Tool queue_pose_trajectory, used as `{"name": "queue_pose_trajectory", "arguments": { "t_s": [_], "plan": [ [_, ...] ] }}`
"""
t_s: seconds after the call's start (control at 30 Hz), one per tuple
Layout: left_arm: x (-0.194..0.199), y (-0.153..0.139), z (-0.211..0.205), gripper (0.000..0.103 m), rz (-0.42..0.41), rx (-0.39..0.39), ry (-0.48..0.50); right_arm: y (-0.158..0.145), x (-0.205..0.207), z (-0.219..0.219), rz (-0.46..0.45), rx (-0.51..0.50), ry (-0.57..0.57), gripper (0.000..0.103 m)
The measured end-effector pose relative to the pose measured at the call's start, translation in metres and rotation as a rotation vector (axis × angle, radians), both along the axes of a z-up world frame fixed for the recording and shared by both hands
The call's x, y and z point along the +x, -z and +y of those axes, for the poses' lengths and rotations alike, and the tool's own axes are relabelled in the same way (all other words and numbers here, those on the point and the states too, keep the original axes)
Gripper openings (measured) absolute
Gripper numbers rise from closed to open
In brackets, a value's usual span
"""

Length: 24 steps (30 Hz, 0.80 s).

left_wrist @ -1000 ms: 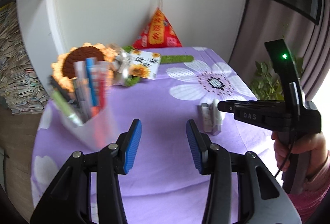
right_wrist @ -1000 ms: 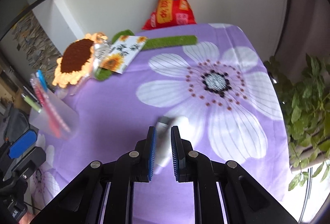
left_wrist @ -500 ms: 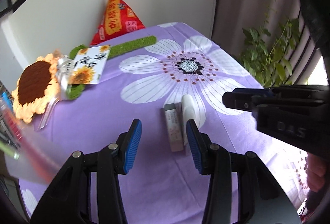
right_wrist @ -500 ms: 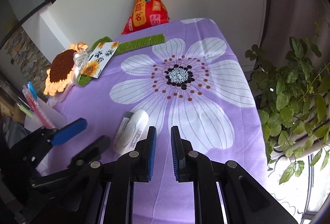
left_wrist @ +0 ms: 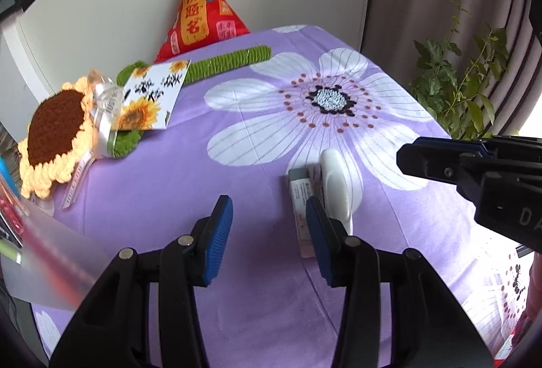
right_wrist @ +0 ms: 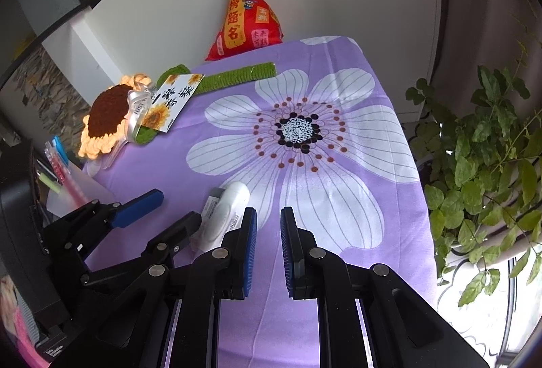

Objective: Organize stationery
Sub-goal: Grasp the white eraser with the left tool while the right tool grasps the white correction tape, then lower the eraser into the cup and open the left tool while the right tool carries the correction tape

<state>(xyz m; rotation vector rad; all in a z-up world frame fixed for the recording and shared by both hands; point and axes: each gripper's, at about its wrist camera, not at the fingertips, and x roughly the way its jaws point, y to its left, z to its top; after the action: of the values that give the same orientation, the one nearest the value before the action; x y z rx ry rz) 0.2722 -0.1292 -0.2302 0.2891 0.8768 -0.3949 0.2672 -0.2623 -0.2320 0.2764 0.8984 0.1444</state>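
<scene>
Hovering left tongs [left_wrist: 269, 225] parted and empty beside eraser [left_wrist: 299, 198] (white corrector [left_wrist: 333, 185] adjoining), right tongs [right_wrist: 268, 246] clenched, empty

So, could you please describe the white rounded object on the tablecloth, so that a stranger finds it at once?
Find the large white flower printed on the purple tablecloth. On its lower petals, two small items lie side by side. The correction tape is the smooth, white, rounded one; its neighbour, the eraser, is flat, rectangular and has a printed sleeve.
</scene>
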Motion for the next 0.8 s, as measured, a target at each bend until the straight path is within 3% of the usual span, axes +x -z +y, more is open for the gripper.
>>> {"name": "queue_pose_trajectory", "arguments": {
  "t_s": [0.3,0.33,0.4,0.43,0.67,0.8],
  "plan": [
    [0.006,0.016,-0.027,0.042,0.057,0.004,0.058,0.001,-0.001,-0.002,0.006,0.006,0.014,0.014],
    [0.007,0.017,-0.026,0.04,0.068,0.0,0.051,0.0,-0.002,-0.004,0.005,0.004,0.019,0.014],
    [0.011,0.016,-0.021,0.019,0.096,-0.041,0.045,-0.001,-0.003,-0.006,0.004,0.0,0.025,0.014],
    [0.013,0.016,-0.019,0.016,0.1,-0.039,0.037,-0.001,-0.002,-0.007,0.004,-0.003,0.026,0.014],
    [0.002,0.007,0.002,0.014,0.103,-0.065,0.034,0.001,0.008,0.001,0.033,-0.027,0.008,0.014],
    [-0.019,-0.011,0.022,0.014,0.057,-0.106,0.031,0.005,0.018,0.008,0.067,-0.039,0.001,0.033]
  ]
}}
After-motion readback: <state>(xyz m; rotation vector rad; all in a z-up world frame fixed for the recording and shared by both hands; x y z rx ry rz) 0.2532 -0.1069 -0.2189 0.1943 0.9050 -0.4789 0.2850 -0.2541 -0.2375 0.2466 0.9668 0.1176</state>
